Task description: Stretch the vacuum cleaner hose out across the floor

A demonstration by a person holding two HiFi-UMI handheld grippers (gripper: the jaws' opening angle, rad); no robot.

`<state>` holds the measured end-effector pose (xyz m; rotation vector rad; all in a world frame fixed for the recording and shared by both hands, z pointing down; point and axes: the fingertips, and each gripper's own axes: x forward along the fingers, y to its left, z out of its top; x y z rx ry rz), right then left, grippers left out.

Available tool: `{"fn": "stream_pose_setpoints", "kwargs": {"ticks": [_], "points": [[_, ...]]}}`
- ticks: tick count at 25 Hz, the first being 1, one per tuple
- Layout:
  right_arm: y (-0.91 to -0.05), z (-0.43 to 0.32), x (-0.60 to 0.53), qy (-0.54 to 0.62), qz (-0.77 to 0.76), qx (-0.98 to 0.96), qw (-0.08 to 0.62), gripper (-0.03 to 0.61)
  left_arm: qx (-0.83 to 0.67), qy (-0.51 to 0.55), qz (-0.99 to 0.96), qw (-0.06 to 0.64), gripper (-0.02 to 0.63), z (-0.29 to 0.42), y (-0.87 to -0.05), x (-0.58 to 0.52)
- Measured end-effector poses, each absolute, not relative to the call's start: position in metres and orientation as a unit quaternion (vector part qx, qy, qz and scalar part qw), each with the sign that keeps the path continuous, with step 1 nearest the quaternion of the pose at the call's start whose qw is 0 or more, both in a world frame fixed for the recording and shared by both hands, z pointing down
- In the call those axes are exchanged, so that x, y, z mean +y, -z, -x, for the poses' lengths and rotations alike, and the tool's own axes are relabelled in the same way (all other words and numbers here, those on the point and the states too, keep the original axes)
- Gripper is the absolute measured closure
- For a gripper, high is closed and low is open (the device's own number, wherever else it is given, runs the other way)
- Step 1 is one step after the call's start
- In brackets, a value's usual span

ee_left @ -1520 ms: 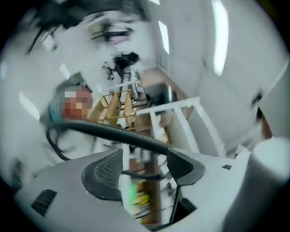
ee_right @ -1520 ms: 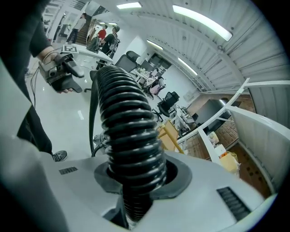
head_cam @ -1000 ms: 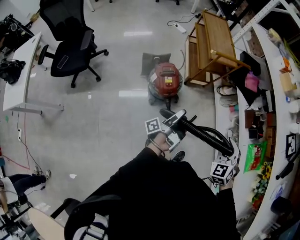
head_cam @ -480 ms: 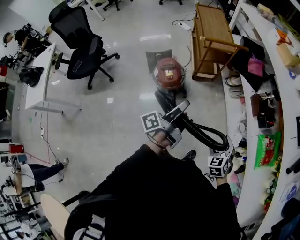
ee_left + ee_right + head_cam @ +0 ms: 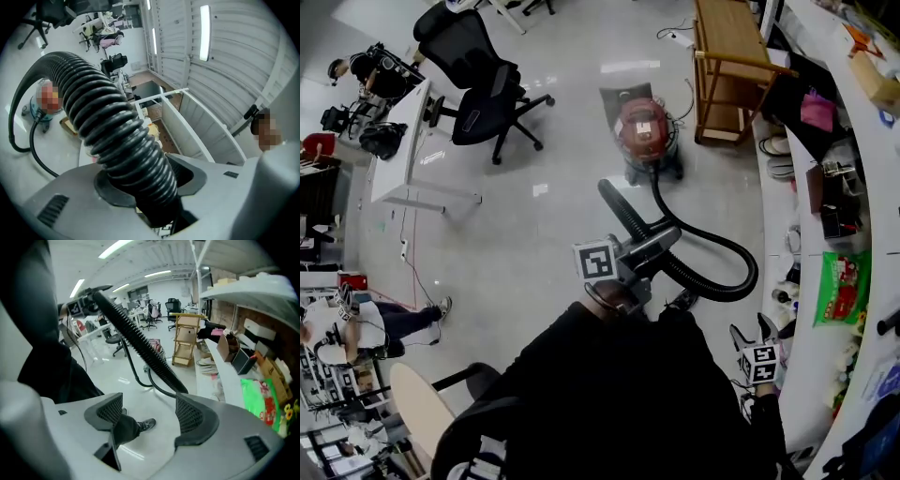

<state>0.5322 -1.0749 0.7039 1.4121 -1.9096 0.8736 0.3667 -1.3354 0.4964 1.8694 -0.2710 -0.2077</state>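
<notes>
L gripper [image 5: 140, 183] jaws just closed on corrugated hose [image 5: 108, 122]; R gripper [image 5: 145, 420] just opened, empty. Hard yank risks toppling red vac [image 5: 644, 131] ahead of L.

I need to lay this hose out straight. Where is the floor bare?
The widest bare floor lies left of the hose, between it and the office chair and white desk. Crowded on the right: red vacuum, wooden rack, counter.

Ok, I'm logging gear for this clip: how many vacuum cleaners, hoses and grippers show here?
vacuum cleaner: 1
hose: 1
grippers: 2; left gripper has just been closing on the hose, right gripper has just been opening, nothing between its jaws
total: 4
</notes>
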Motion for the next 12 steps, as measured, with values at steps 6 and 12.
{"fn": "stream_pose_setpoints", "kwargs": {"ticks": [6,12], "points": [[-0.653,-0.524,-1.08,-0.317,-0.559,-0.733,0.224,0.219,-0.101,0.061,-0.827,0.549,0.41,-0.327,-0.508,-1.278],[-0.603,-0.44,-1.111,-0.252,-0.552,-0.762,0.224,0.22,-0.063,0.033,-0.859,0.507,0.408,-0.262,-0.507,-1.195]]}}
